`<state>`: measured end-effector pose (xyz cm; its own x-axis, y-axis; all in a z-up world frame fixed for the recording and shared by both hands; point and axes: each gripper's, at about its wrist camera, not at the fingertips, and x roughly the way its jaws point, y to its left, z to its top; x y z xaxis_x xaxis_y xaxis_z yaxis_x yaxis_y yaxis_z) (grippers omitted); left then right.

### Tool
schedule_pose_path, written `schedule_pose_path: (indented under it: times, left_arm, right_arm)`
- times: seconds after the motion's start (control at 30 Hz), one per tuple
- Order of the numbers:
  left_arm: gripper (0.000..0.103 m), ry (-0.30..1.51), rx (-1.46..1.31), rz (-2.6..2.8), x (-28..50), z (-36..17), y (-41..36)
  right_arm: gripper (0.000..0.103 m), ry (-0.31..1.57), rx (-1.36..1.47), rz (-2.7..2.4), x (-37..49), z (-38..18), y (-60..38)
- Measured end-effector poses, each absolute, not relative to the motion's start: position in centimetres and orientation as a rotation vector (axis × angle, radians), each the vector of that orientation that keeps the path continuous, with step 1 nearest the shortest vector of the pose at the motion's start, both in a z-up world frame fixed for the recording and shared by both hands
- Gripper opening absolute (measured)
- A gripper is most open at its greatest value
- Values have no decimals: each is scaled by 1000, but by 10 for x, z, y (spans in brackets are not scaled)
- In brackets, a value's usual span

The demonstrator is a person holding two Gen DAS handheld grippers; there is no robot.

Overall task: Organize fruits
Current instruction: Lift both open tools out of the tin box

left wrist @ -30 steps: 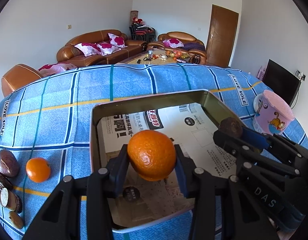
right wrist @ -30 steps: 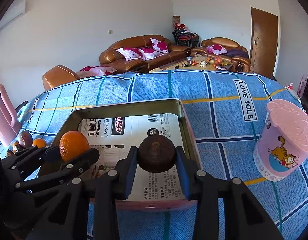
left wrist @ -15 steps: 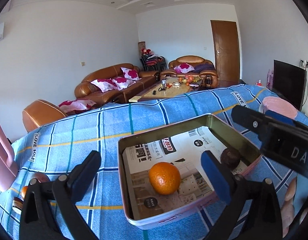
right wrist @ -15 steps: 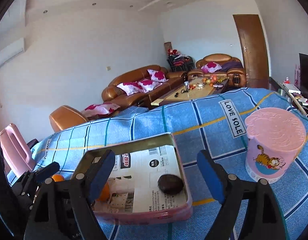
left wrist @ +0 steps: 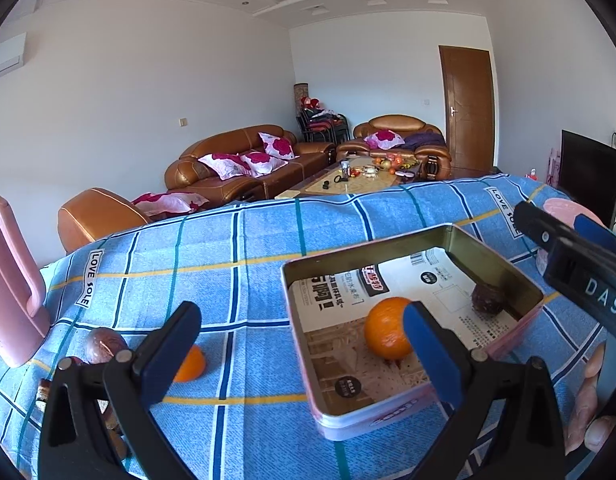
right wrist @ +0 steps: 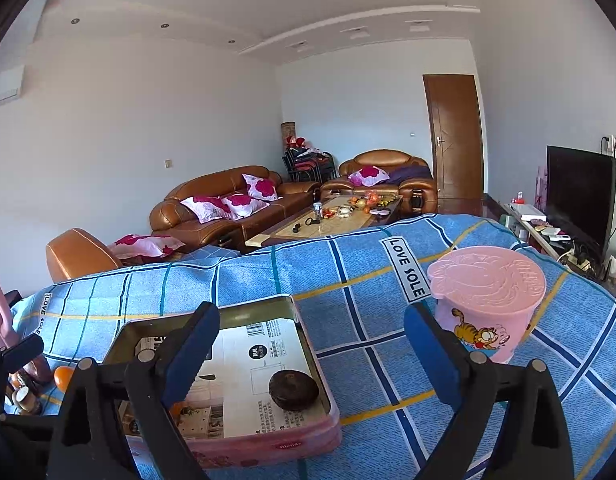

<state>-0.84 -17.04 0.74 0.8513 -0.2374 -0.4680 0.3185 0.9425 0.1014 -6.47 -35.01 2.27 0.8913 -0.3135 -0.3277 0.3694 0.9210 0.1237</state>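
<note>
A pink-sided tin tray point(left wrist: 415, 410) lined with printed paper sits on the blue plaid cloth. An orange point(left wrist: 385, 334) and a dark brown fruit point(left wrist: 485, 300) lie inside it. In the right wrist view the tray point(right wrist: 292, 442) holds the brown fruit point(right wrist: 294, 390); the orange is mostly hidden behind a finger. My left gripper point(left wrist: 300, 350) is open and empty, above the tray's near left. My right gripper point(right wrist: 311, 352) is open and empty above the tray's right side. A second orange point(left wrist: 190, 364) and a brown fruit point(left wrist: 104, 346) lie on the cloth at the left.
A pink cartoon-cat cup point(right wrist: 485, 306) stands right of the tray. A pink plastic object point(left wrist: 12, 288) stands at the far left beside more small fruits point(right wrist: 24, 394). The table edge lies beyond; sofas and a coffee table are behind it.
Both grippers opened and let go: the orange and the brown fruit dropped into the tray. Both grippers then lifted and pulled back, the left drifting leftward.
</note>
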Motion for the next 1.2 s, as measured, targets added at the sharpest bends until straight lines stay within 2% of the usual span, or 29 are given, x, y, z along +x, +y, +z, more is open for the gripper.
schedule_pose_path:
  times: [1.2]
  left_arm:
    - [103,526,101,-233,0,1,-82]
  right_arm:
    - [95,387,257,-243,-73,15,-275]
